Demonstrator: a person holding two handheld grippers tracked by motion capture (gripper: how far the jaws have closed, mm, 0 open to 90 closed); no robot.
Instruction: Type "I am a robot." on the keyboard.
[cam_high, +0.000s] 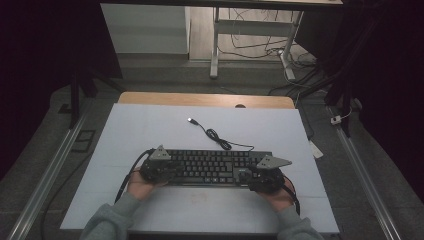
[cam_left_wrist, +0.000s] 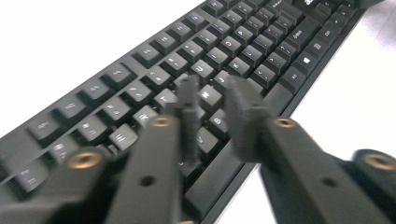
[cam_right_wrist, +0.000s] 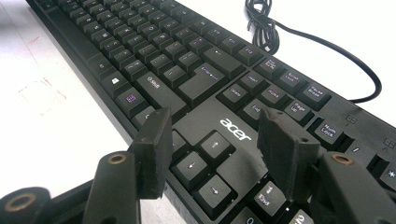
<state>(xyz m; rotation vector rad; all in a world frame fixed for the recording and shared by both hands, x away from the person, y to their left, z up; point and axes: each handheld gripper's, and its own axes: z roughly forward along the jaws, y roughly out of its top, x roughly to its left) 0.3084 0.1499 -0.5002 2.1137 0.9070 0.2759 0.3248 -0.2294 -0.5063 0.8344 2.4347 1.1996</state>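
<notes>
You are hovering both grippers over the keyboard (cam_high: 212, 166) lying near the table's (cam_high: 150, 130) front edge; left gripper (cam_left_wrist: 212, 100) and right gripper (cam_right_wrist: 219, 140) jaws are standing apart, gripping nothing; any lifting is still waiting.

A white table top (cam_high: 150, 135) on a wooden desk (cam_high: 200, 98), grey floor (cam_high: 65, 115) around, cables (cam_high: 260, 47) beyond

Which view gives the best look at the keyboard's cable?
The high view: the cable runs whole from the keyboard across the table, coil and plug included. The right gripper view catches the coil and a stretch near the keyboard's back edge. The left gripper view looks along the keys.
</notes>
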